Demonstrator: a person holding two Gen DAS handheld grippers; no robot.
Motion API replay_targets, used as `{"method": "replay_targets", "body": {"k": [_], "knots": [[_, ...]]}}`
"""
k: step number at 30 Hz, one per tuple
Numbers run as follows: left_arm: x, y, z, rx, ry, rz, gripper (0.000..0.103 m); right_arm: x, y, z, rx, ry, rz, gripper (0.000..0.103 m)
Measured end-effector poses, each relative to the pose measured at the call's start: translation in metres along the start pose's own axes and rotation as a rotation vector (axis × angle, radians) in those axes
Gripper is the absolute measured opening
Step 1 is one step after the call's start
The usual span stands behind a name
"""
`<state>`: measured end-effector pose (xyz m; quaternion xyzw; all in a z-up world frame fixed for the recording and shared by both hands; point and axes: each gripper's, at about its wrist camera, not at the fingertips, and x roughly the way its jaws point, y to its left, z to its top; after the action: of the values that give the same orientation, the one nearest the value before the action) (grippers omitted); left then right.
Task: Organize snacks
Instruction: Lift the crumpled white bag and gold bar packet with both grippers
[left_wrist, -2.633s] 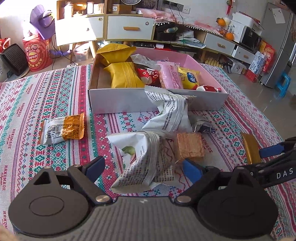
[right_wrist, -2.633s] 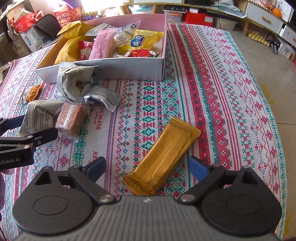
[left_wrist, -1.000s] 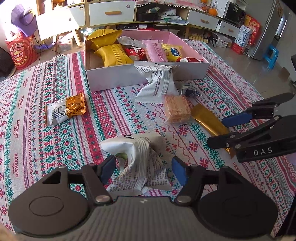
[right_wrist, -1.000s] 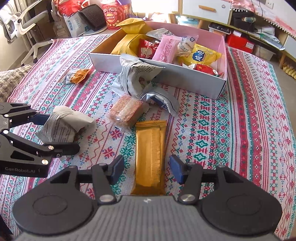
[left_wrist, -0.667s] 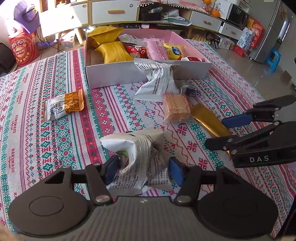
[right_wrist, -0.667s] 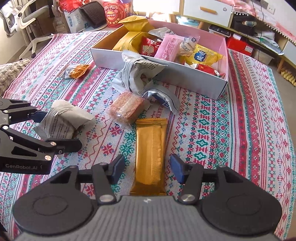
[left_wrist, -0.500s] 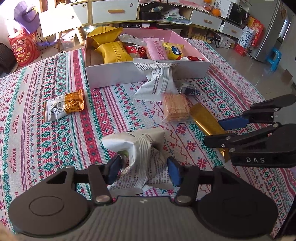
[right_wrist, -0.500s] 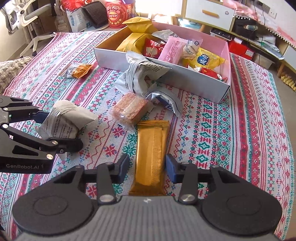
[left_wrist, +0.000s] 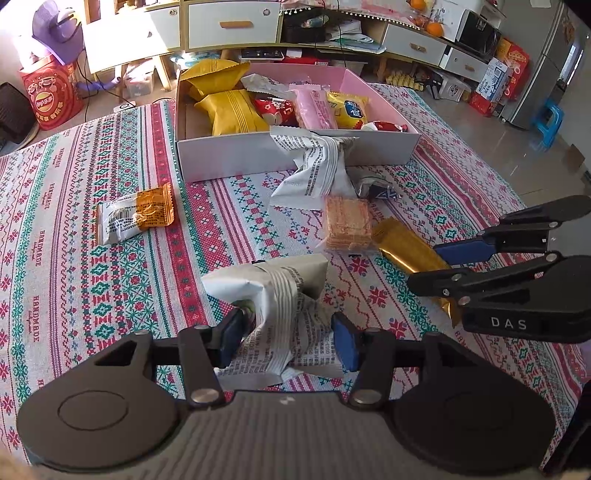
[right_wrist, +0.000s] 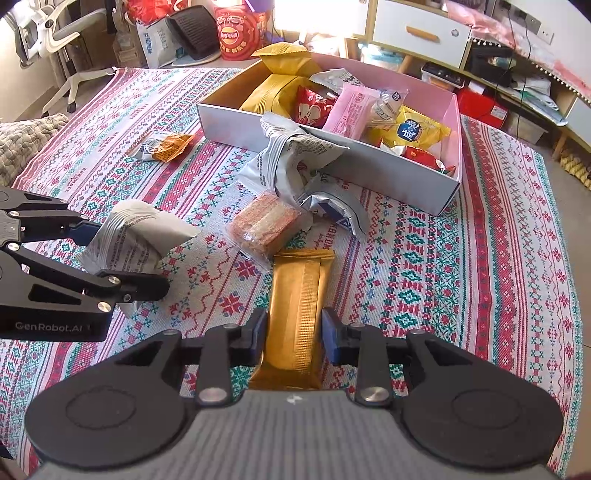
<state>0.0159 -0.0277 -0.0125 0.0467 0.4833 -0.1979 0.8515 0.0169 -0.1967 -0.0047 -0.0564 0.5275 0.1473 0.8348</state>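
Both grippers clamp snacks: left gripper (left_wrist: 288, 341) pinches the white packet (left_wrist: 280, 306), right gripper (right_wrist: 293, 338) the gold bar (right_wrist: 297, 306) across its width; the box (right_wrist: 369, 173) lies ahead.

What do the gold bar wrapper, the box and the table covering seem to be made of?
Gold bar wrapper: likely metallised film, glossy with crimped ends. Box: apparently cardboard, matte pale walls, brown inside. Table covering: woven cloth, cross-stitch-like pattern.
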Motion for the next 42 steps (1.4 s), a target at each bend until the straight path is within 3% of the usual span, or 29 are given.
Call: {"method": "replay_targets", "body": {"k": [22,24,33,35,39,42], "knots": [[-0.026,0.006,0.022,-0.031,-0.088,-0.007,0.059,-0.033,-0.014,0.020,0.079,-0.102,0.048,0.028],[-0.030,0.007,0.026,-0.036,-0.102,-0.009,0.059,-0.035,-0.016,0.024,0.088,-0.113,0.047,0.021],[-0.030,0.008,0.044,-0.052,-0.130,-0.007,0.059,-0.031,-0.023,0.038,0.124,-0.111,0.052,0.021],[-0.027,0.008,0.044,-0.052,-0.120,-0.011,0.059,-0.026,-0.023,0.036,0.136,-0.087,0.065,0.025],[-0.018,0.005,0.038,-0.037,-0.083,-0.001,0.059,-0.015,-0.020,0.028,0.150,-0.012,0.062,0.052],[-0.014,0.003,0.033,-0.025,-0.058,-0.001,0.059,-0.004,-0.018,0.022,0.151,0.042,0.061,0.056]]}}
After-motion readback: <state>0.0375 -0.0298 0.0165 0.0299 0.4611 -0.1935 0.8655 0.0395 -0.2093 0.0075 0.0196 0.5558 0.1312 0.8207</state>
